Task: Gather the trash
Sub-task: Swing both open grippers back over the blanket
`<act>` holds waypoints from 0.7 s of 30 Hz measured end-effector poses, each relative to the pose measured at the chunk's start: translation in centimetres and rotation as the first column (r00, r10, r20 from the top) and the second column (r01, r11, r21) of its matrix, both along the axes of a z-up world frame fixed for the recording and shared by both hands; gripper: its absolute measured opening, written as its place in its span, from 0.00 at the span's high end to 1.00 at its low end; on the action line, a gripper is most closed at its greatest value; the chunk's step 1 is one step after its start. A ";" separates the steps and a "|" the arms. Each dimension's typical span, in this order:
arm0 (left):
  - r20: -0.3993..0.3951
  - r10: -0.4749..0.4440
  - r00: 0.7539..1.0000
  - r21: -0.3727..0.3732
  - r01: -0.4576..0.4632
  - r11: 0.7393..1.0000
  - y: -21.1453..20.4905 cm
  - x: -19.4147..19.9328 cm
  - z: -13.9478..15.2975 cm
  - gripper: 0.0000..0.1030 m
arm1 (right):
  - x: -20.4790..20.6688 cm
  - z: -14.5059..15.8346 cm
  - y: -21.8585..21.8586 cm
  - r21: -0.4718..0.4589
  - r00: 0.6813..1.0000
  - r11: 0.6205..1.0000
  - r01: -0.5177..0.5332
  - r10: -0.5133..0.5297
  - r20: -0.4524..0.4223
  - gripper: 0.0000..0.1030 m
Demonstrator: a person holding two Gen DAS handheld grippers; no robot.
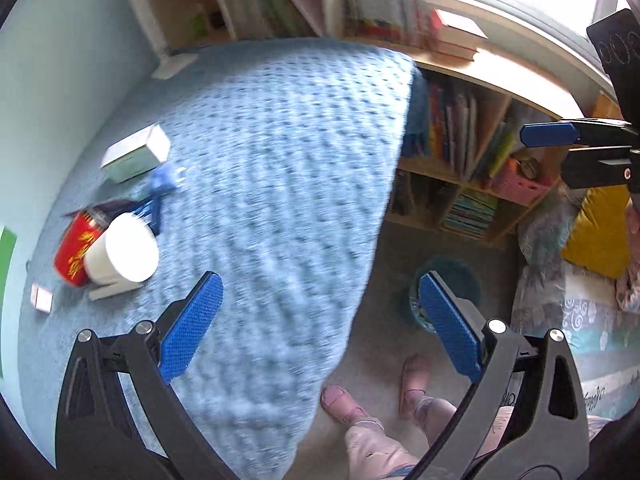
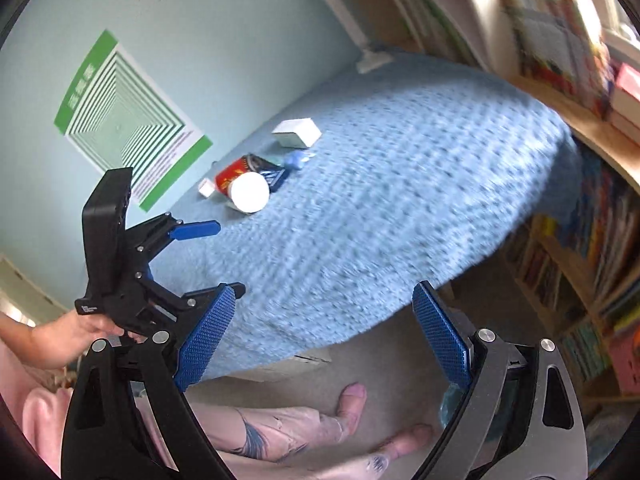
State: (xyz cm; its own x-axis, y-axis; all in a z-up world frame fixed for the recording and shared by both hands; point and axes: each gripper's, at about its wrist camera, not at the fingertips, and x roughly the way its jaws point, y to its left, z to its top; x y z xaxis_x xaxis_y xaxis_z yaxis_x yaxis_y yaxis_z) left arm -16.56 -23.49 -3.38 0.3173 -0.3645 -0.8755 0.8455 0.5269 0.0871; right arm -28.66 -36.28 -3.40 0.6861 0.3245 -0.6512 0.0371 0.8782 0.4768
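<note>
On the bumpy blue cover (image 1: 280, 160) lies a cluster of trash: a red can (image 1: 76, 252), a white round tub (image 1: 122, 248), a white box (image 1: 136, 154), a crumpled blue wrapper (image 1: 164, 178), a dark blue packet (image 1: 148, 212) and a small white carton (image 1: 42, 298). The right wrist view shows the same can (image 2: 230, 176), tub (image 2: 250, 192) and box (image 2: 298, 132). My left gripper (image 1: 320, 320) hangs open and empty over the cover's near edge, far from the cluster. My right gripper (image 2: 324, 332) is open and empty too. A teal bin (image 1: 444, 292) stands on the floor, partly hidden by a finger.
Bookshelves (image 1: 460, 140) full of books line the right side. A person's feet in pink shoes (image 1: 340, 404) stand on the carpet below. A yellow cushion (image 1: 596, 232) lies at the right. A green poster (image 2: 128, 120) hangs on the pale wall. A white stand (image 2: 360, 40) rises at the cover's far end.
</note>
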 end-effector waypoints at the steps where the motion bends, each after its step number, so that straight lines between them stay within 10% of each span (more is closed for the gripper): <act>1: -0.002 0.022 1.000 -0.006 -0.022 1.000 0.9 0.6 0.1 0.07 | 0.8 0.3 0.5 -0.007 1.000 1.000 -0.020 0.020 0.005 0.13; 21: 0.077 0.293 0.953 -0.006 -0.294 0.956 16.6 10.8 2.4 0.07 | 13.1 3.0 10.3 -0.140 0.959 0.949 -0.282 0.284 -0.006 0.13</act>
State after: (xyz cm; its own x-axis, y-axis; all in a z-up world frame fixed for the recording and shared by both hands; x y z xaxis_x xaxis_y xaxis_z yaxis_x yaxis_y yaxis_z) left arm -5.75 -6.87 -1.02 0.4752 -0.2402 -0.8465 0.6442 0.7502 0.1488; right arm -15.60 -26.02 -0.37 0.5887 0.4146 -0.6940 -0.2288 0.9088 0.3489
